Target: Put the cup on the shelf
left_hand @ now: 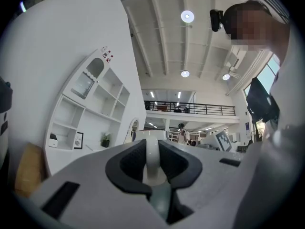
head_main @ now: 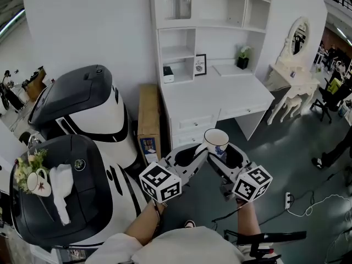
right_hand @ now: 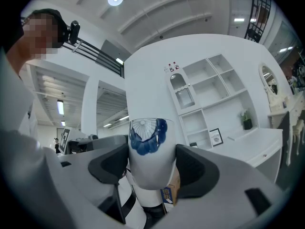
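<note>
A white cup (head_main: 215, 141) with a blue flower print hangs in the air in front of me, held between both grippers. My left gripper (head_main: 200, 154) is shut on the cup's white loop handle (left_hand: 152, 157), which stands upright between its dark pads. My right gripper (head_main: 223, 157) is shut on the cup's body (right_hand: 147, 149), with the blue print facing its camera. The white shelf unit (head_main: 177, 53) with a desk top stands against the wall ahead; it also shows as the shelf unit (left_hand: 90, 109) at the left and the shelf unit (right_hand: 209, 101) at the right.
Two big black-and-white machines (head_main: 82, 117) stand at the left, one bearing a cloth, flowers and a small cup (head_main: 38, 182). A cardboard box (head_main: 148, 117) leans beside the desk. A white dressing table (head_main: 292, 70) stands at the right; a power strip (head_main: 287, 201) lies on the floor.
</note>
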Demonstrator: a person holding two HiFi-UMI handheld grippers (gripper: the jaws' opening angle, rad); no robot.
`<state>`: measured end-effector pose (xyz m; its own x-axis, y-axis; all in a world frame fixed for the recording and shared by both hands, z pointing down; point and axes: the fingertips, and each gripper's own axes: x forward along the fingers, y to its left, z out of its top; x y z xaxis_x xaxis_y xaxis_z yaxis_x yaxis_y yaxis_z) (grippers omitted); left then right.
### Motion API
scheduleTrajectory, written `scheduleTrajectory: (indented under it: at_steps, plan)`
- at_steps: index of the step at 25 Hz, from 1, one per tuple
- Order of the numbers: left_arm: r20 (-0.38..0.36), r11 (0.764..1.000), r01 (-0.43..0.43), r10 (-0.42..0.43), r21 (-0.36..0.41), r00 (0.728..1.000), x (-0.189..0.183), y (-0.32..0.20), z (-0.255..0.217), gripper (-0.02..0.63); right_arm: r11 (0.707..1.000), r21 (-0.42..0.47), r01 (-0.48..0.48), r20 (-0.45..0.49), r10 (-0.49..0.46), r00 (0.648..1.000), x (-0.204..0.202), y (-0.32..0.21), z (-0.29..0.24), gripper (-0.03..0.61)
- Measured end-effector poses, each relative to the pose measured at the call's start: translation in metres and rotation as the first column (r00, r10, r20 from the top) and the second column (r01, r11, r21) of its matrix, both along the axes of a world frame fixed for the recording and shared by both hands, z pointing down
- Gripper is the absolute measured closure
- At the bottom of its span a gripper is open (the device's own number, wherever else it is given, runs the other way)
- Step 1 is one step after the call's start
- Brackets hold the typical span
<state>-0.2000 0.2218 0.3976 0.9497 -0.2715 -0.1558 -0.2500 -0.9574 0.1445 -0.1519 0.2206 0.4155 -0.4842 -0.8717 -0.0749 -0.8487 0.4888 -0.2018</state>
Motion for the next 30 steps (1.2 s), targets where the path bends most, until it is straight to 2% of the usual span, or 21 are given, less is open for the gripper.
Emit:
scheduleTrajectory:
  at_steps: [16,30]
  plan:
    - [0.021,0.999,0.029,-0.029,0.020,0.999,0.078,-0.057,-0.003,0.543,0.999,0.008,0.043,0.008,-0.043,0.999,0.077,-0.059,-0.002,0.245]
    - [0.041,1.000,0.016,-0.017,0.018,0.999,0.093,-0.092,0.005,0.543,0.999,-0.012,0.038,0.029,-0.037,0.999,0.091,-0.094,0.006,0.245]
